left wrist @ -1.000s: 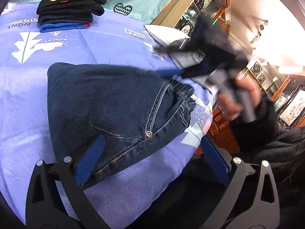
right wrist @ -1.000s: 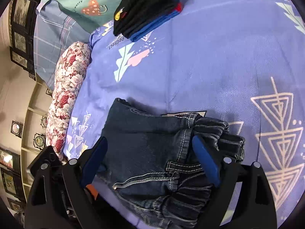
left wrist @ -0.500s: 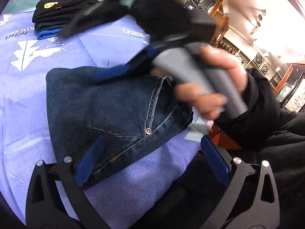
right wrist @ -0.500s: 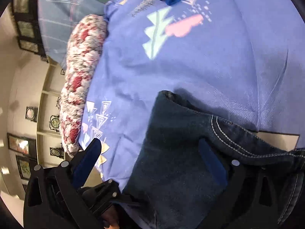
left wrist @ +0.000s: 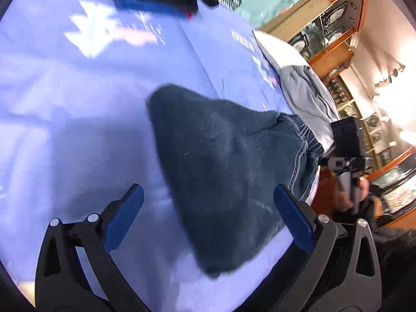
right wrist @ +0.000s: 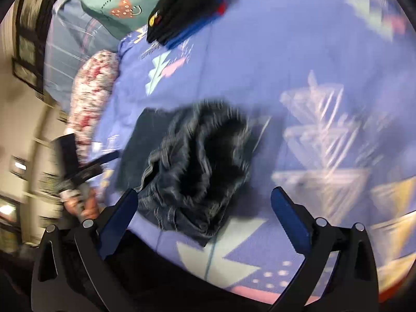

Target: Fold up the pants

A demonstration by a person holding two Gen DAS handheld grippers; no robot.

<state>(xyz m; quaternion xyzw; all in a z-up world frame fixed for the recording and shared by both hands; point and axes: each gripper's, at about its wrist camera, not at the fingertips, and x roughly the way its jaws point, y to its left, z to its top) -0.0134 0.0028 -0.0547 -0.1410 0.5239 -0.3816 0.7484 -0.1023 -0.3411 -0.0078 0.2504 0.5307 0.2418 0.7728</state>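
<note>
The dark blue denim pants (left wrist: 226, 161) lie folded into a compact bundle on the purple patterned bedsheet (left wrist: 78, 109). My left gripper (left wrist: 208, 197) hovers over their near edge, open, blue pads wide apart and touching nothing. In the right wrist view the pants (right wrist: 192, 161) show their bunched waistband end. My right gripper (right wrist: 204, 195) is open just short of them, with nothing between the pads. A hand (left wrist: 345, 200) holds the right gripper's handle beyond the bed's right edge. The left gripper (right wrist: 104, 161) appears blurred to the left of the pants.
A stack of folded dark clothes (right wrist: 182, 7) sits at the far end of the bed. A floral pillow (right wrist: 91, 104) and a teal cloth (right wrist: 109, 2) lie at the left. Grey-white bedding (left wrist: 306, 88) and wooden shelves (left wrist: 335, 26) stand at the right.
The right gripper swept across above the pants half a second ago and now sits off the bed's right edge. Both views have shifted and blurred. The pants lie free.
</note>
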